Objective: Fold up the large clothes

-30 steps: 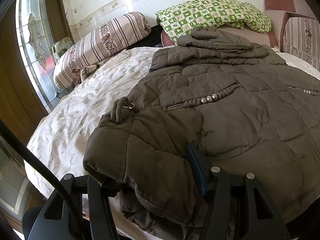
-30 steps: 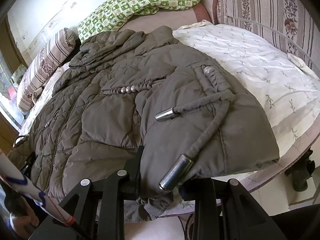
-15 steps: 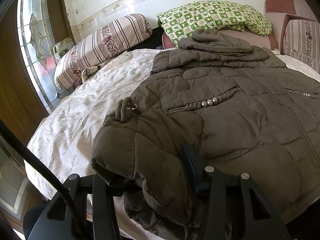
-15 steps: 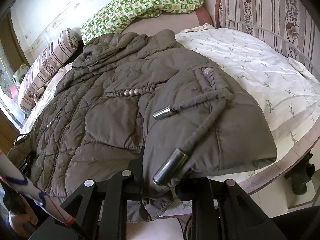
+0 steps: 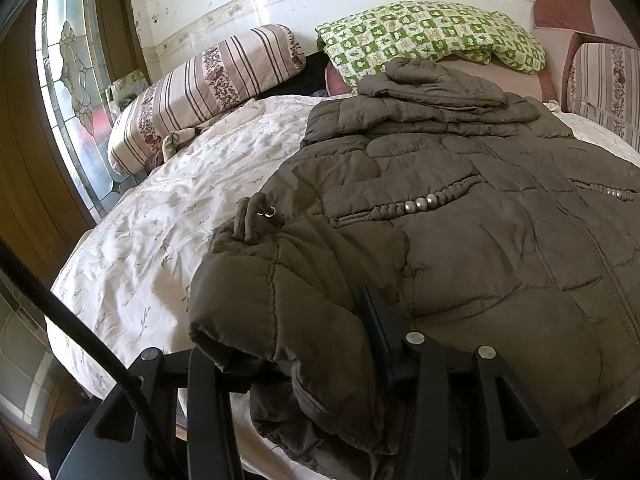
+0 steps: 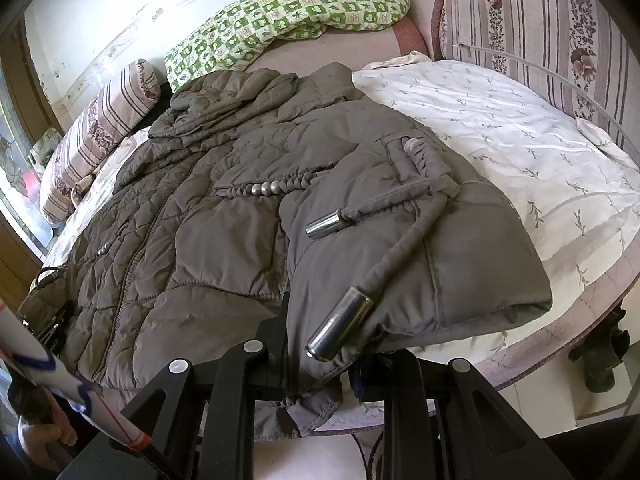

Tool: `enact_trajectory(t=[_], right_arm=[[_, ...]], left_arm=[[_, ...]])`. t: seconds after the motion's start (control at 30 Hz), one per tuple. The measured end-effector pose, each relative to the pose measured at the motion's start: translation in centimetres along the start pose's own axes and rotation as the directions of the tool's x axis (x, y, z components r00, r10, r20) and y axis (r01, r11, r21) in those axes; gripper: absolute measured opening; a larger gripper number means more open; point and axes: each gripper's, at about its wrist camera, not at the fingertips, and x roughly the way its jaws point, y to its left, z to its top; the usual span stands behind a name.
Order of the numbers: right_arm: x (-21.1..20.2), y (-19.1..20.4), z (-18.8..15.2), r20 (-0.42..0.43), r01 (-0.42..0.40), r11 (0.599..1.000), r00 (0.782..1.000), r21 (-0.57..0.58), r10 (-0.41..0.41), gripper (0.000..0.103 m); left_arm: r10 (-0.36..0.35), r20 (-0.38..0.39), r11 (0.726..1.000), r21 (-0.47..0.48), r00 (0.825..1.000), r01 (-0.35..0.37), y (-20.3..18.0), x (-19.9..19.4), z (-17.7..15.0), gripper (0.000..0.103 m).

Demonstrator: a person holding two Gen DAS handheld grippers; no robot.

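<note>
A big brown quilted jacket [image 5: 460,248] lies spread on a round bed with a white flowered sheet [image 5: 160,240], hood toward the pillows. Its near left corner is doubled over, and my left gripper [image 5: 296,344] is closing on that thick fold, which fills the gap between the fingers. In the right wrist view the jacket [image 6: 224,240] has its right side folded inward, with two metal-tipped drawcords [image 6: 332,328] lying on top. My right gripper [image 6: 320,360] is shut on the hem just below the cord tip.
A striped bolster [image 5: 200,88] and a green checked pillow [image 5: 420,36] lie at the head of the bed. A stained-glass window [image 5: 68,80] is at the left. A striped padded headboard [image 6: 540,32] curves round the right. The bed edge [image 6: 580,304] drops to the floor. A person's hand [image 6: 36,440] is at bottom left.
The left gripper's fingers have drawn closer together, bunching the jacket corner between them. The right gripper's fingers narrowed slightly on the hem. Neither hand has shifted.
</note>
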Motion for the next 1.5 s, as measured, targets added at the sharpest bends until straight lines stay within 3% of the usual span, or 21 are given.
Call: enact_trajectory(t=[0.73, 1.5], right_arm=[[0.1, 2.6, -0.1, 0.035, 0.168, 0.967, 0.986, -0.19, -0.165, 0.023], [-1.7, 2.9, 0.1, 0.106, 0.186, 0.961, 0.98, -0.205, -0.167, 0.022]], left_arm=[[0.014, 0.0, 1.0, 0.006, 1.0, -0.014, -0.2, 0.4, -0.2, 0.043], [0.012, 0.026, 1.0, -0.003, 1.0, -0.012, 0.0, -0.5, -0.3, 0.037]])
